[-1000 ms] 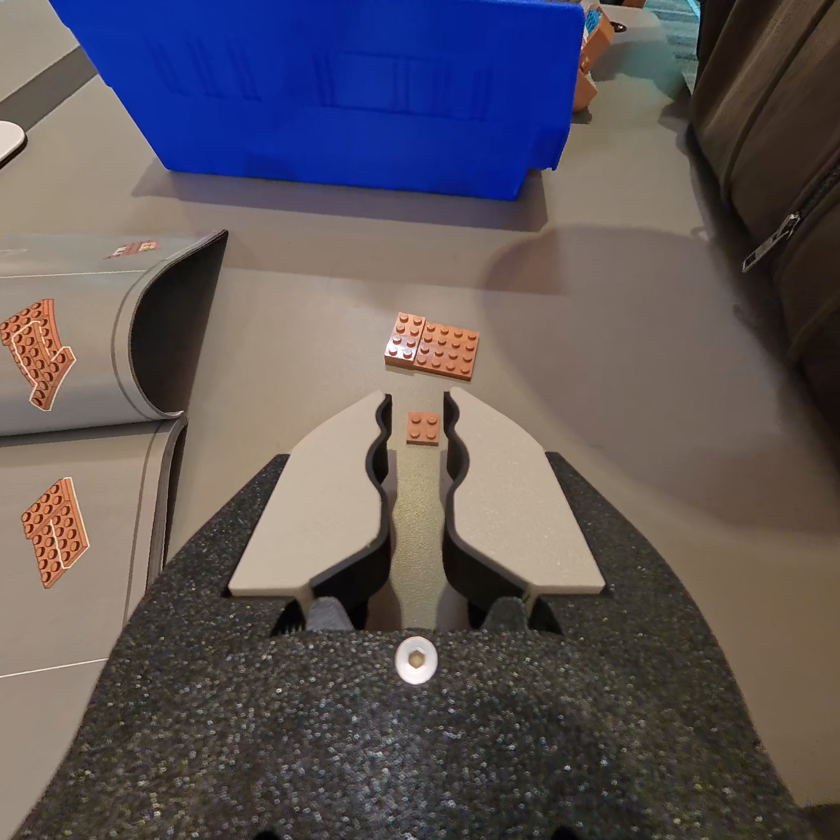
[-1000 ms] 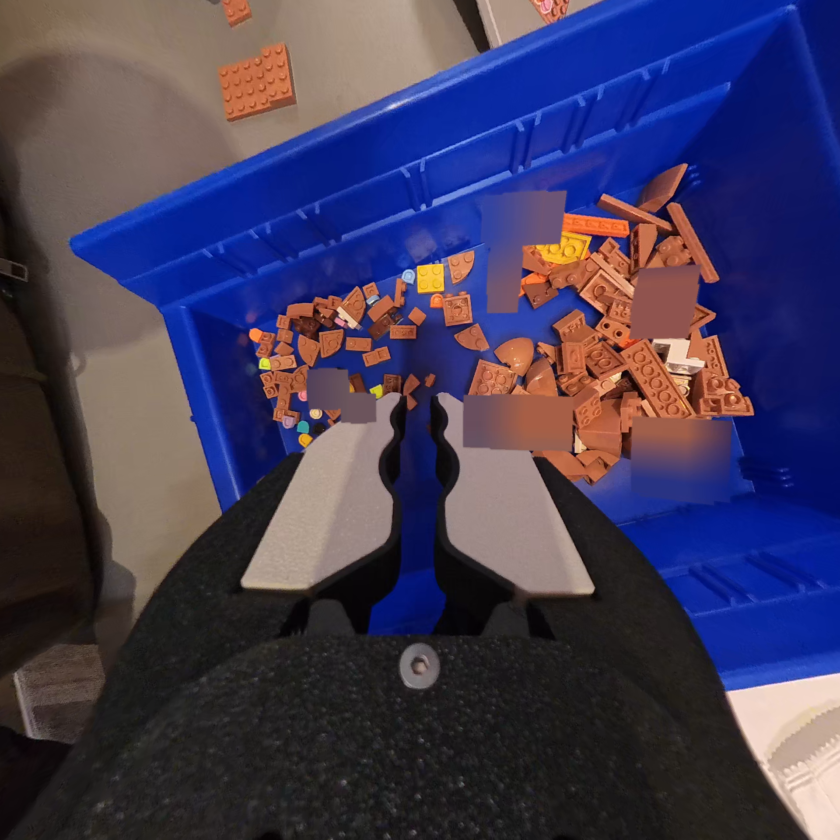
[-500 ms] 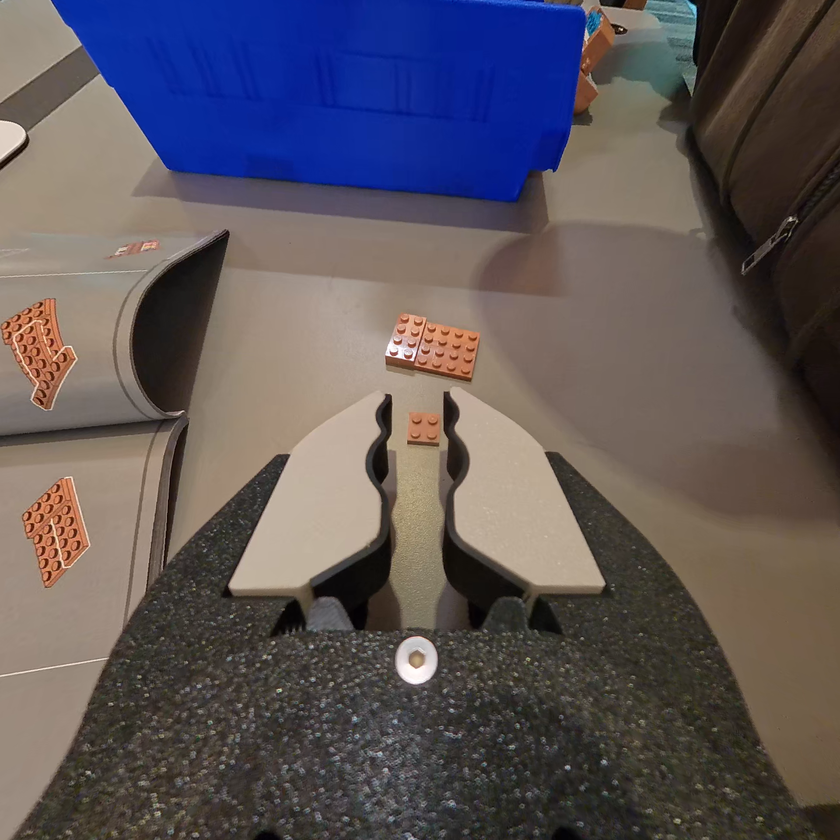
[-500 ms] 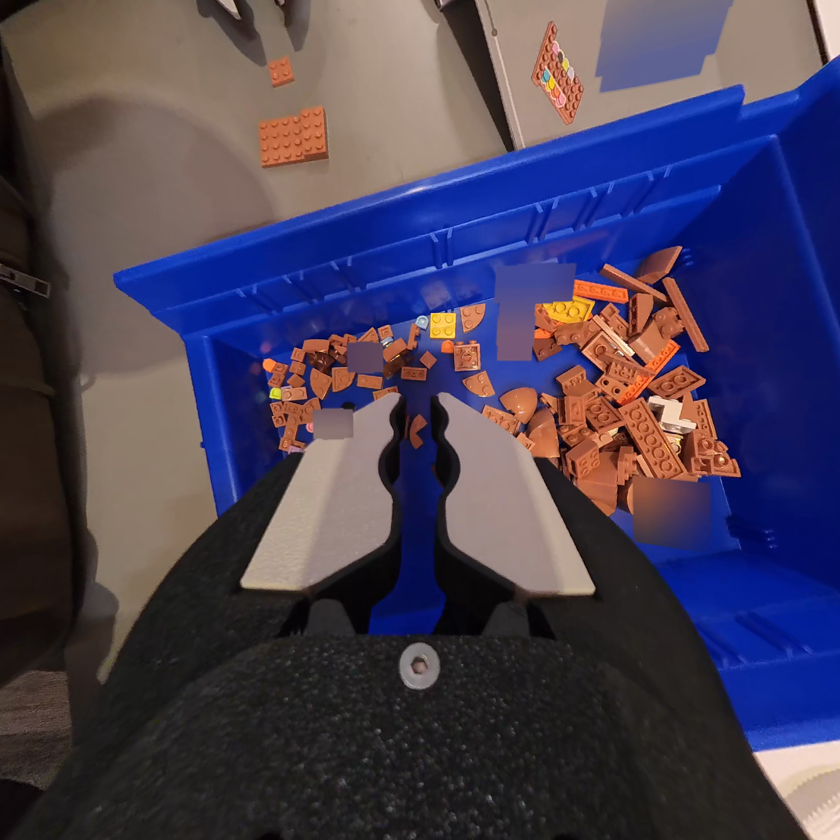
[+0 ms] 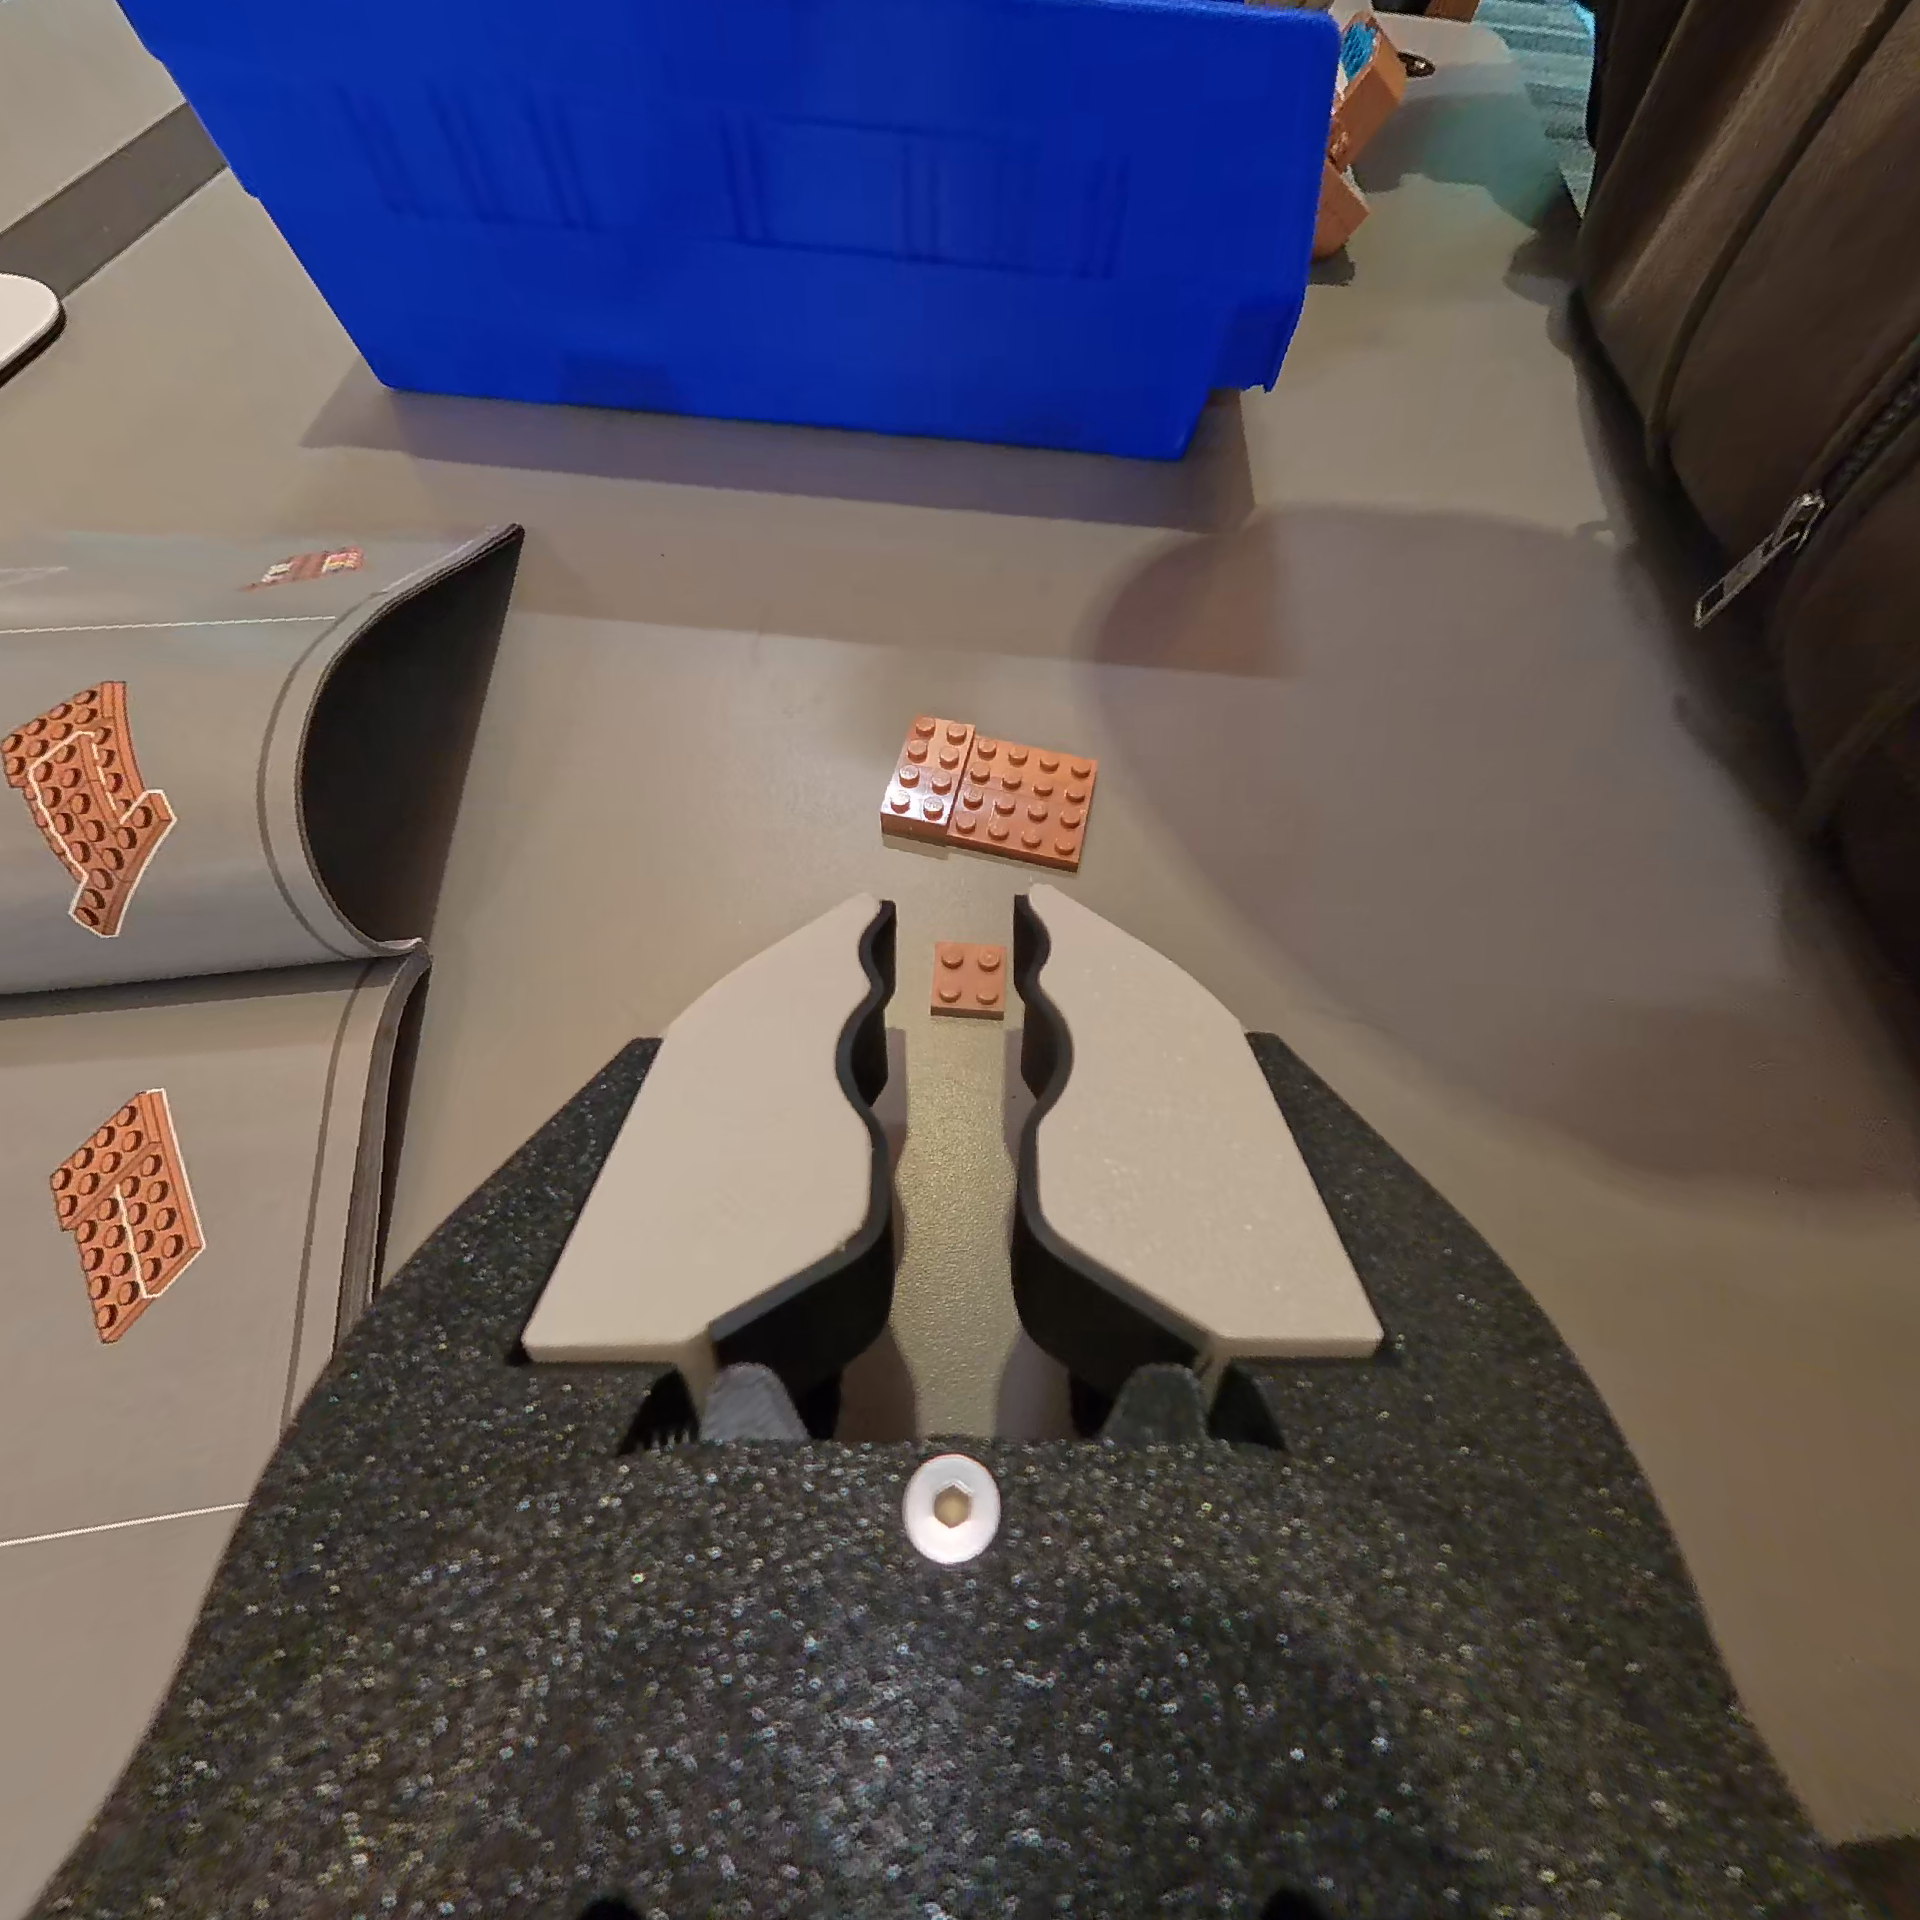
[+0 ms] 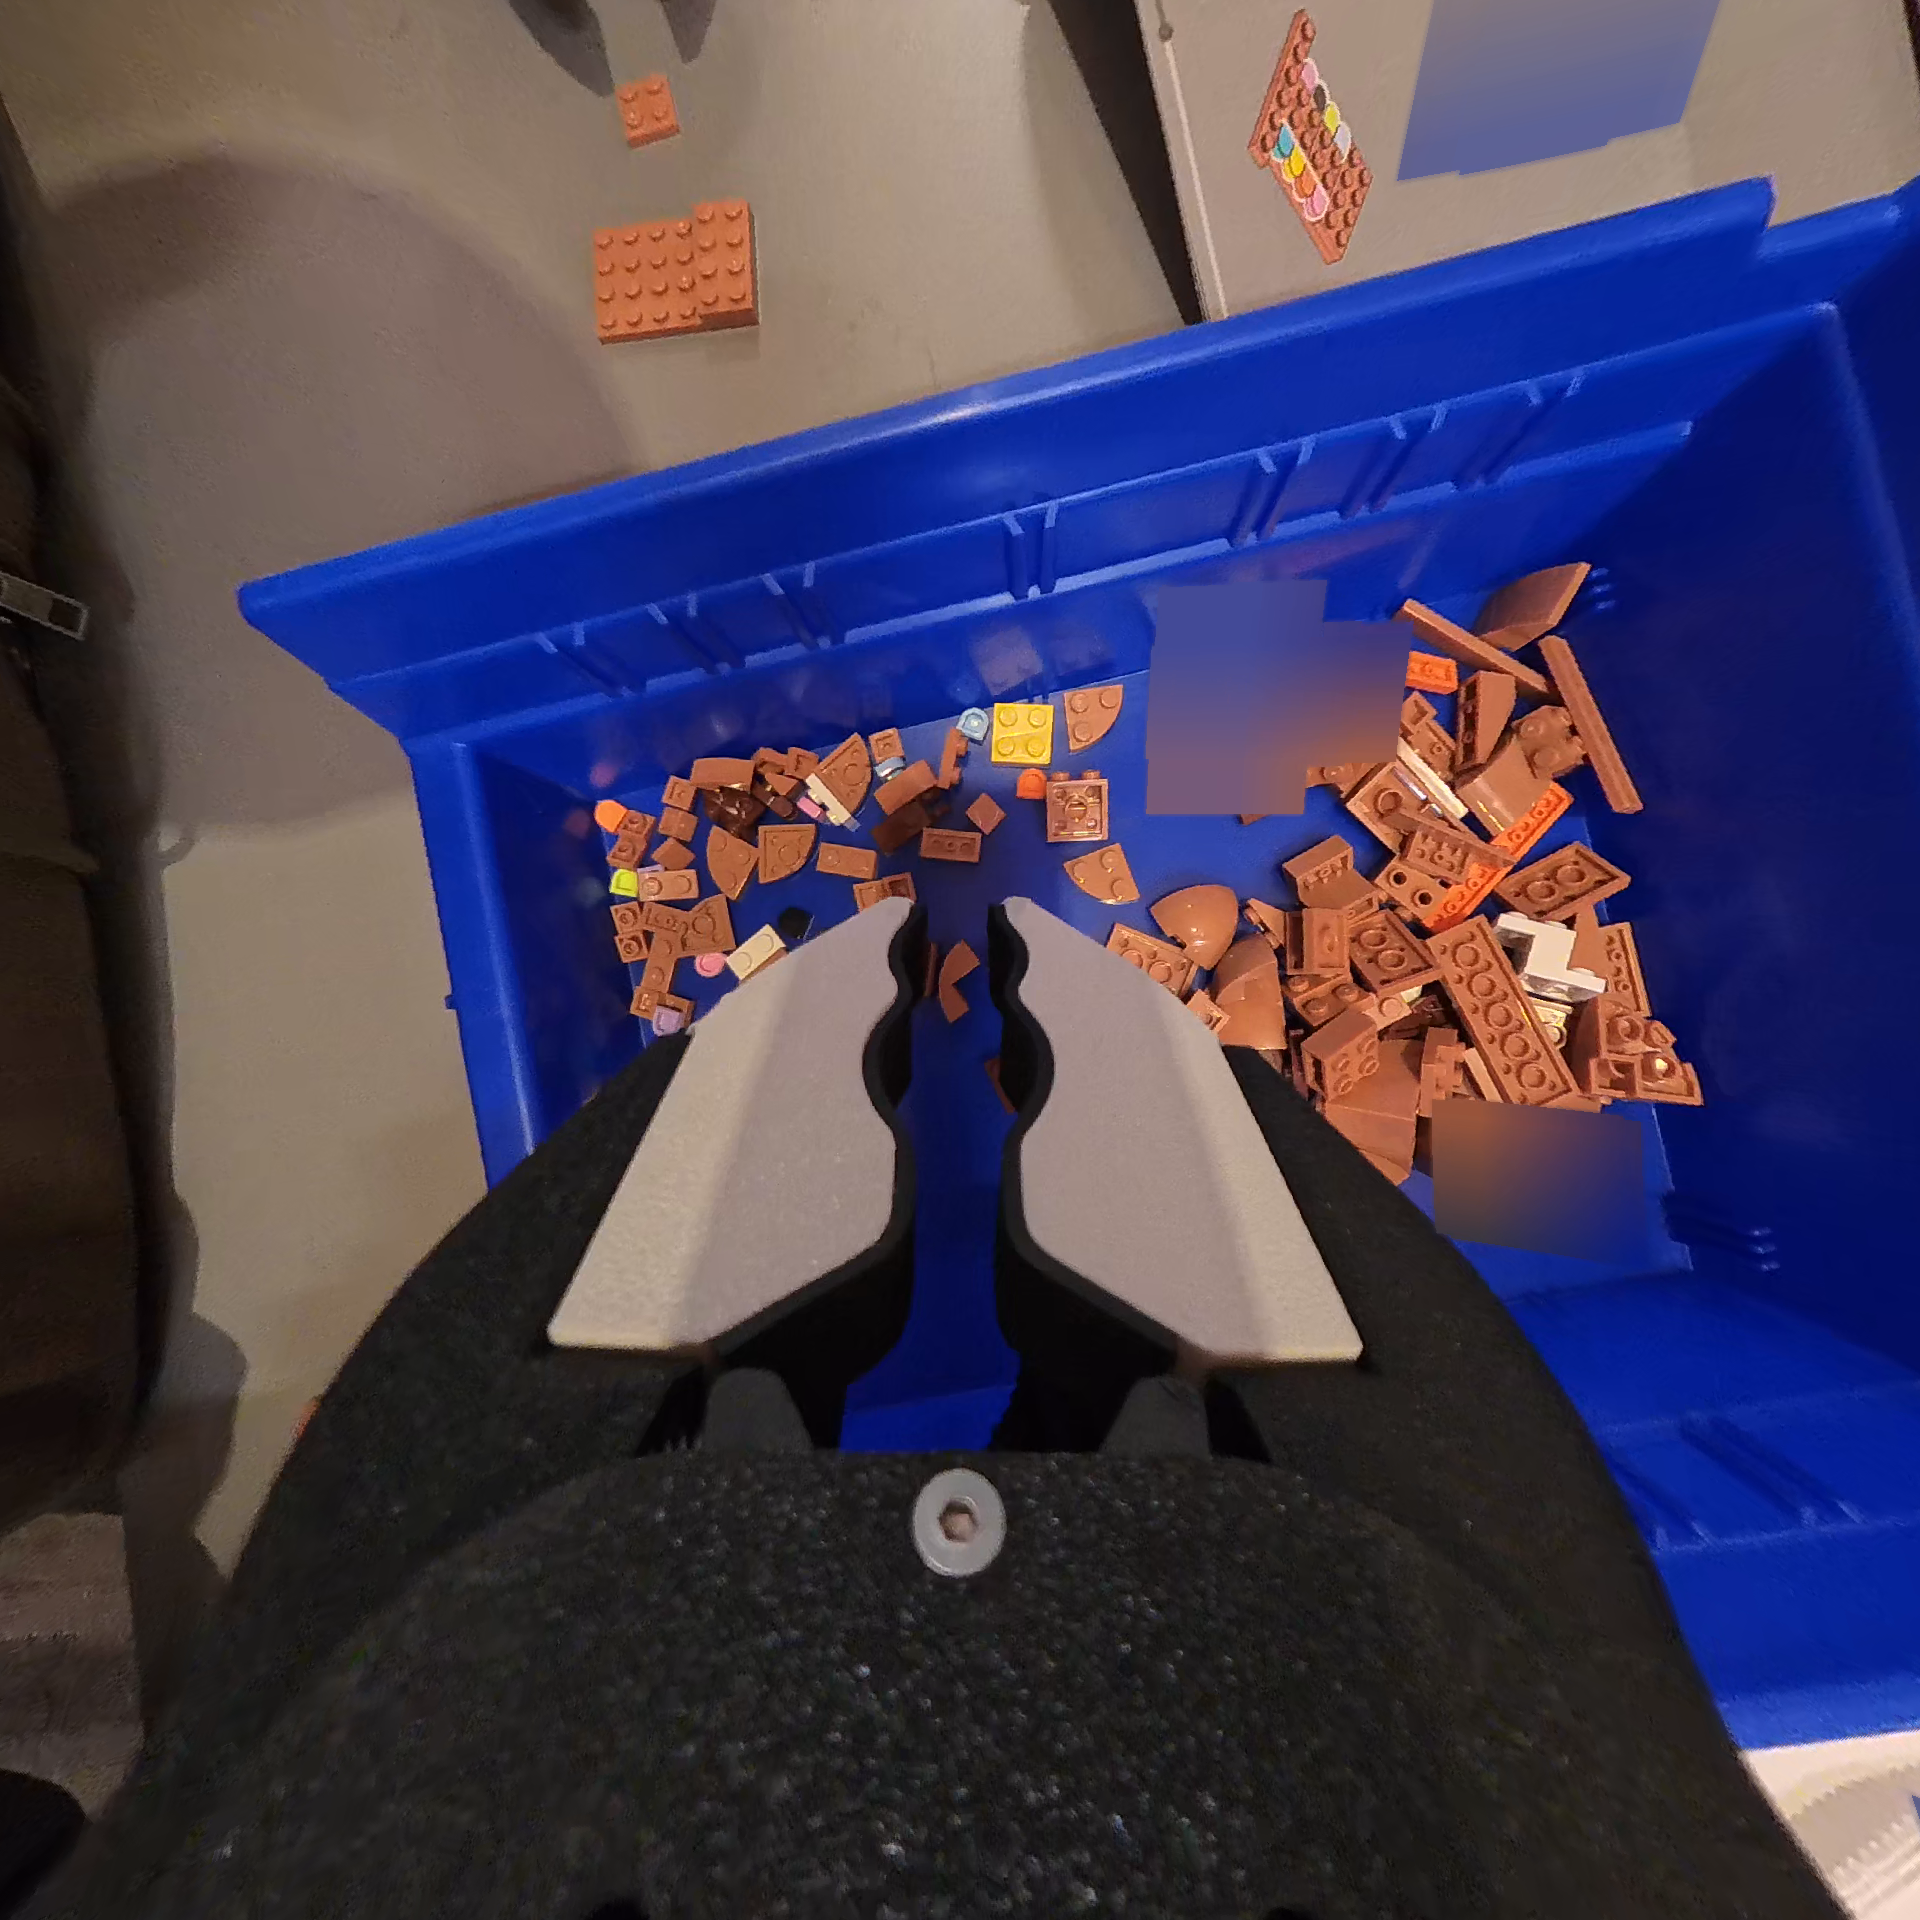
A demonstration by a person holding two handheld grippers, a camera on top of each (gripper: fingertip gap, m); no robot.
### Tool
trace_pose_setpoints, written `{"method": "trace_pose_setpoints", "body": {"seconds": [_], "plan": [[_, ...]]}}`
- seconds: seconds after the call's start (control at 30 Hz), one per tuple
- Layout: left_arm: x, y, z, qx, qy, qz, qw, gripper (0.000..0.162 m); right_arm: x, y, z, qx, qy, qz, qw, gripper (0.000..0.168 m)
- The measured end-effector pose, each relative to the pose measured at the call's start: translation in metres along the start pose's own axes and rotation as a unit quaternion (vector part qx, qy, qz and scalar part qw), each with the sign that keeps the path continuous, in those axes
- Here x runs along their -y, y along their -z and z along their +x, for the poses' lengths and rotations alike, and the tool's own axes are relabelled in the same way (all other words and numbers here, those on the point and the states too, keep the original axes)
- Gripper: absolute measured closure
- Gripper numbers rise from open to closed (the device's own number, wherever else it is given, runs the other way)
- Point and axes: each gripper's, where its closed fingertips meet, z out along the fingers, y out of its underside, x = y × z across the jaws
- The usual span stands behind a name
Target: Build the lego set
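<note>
2 brown plates [image 5: 988, 792], 1 bin [image 5: 748, 208]

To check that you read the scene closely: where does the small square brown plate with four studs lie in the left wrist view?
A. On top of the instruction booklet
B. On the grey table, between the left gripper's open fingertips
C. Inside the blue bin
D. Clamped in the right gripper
B: the small square plate lies flat on the table between the tips of the open left gripper, untouched by either finger.
</note>
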Motion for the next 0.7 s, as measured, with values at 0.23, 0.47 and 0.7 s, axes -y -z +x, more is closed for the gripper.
{"method": "trace_pose_setpoints", "body": {"seconds": [0.23,0.47,0.7], "plan": [[0.0,0.0,0.0,0.0,-0.001,0.0,1.0,0.14,-0.002,-0.003,-0.002,0.004,0.007,-0.008,1.0,0.156],[0.0,0.0,0.0,0.0,-0.003,-0.001,1.0,0.14,-0.001,-0.002,-0.002,0.006,0.007,-0.007,1.0,0.156],[0.0,0.0,0.0,0.0,-0.004,-0.001,1.0,0.14,0.015,0.018,0.008,-0.007,0.001,0.069,0.998,0.157]]}}
